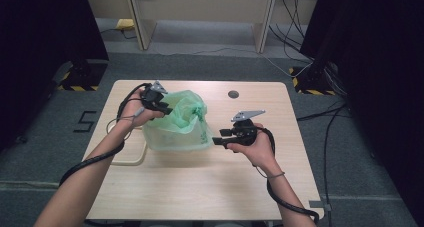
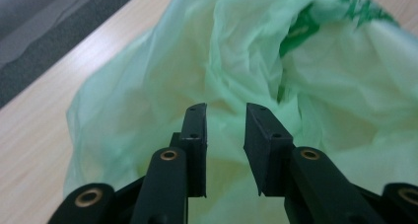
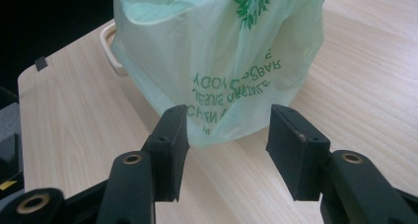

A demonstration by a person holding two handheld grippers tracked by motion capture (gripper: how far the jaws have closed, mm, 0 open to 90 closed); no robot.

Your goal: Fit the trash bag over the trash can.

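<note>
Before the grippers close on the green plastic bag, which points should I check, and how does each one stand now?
1. Left gripper open: ok, jaws apart.
2. Film between the left jaws: cannot tell; the green bag lies right behind them at its top.
3. Right gripper open: ok, jaws wide apart.
4. Right gripper on the bag: not ok; it hangs short of the printed side.
5. Bag standing on the table: ok.
6. Cream rim behind the bag: cannot tell what it is.

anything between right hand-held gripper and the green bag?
Nothing: bare table between the open right hand-held gripper and the green bag, per right gripper view.
</note>
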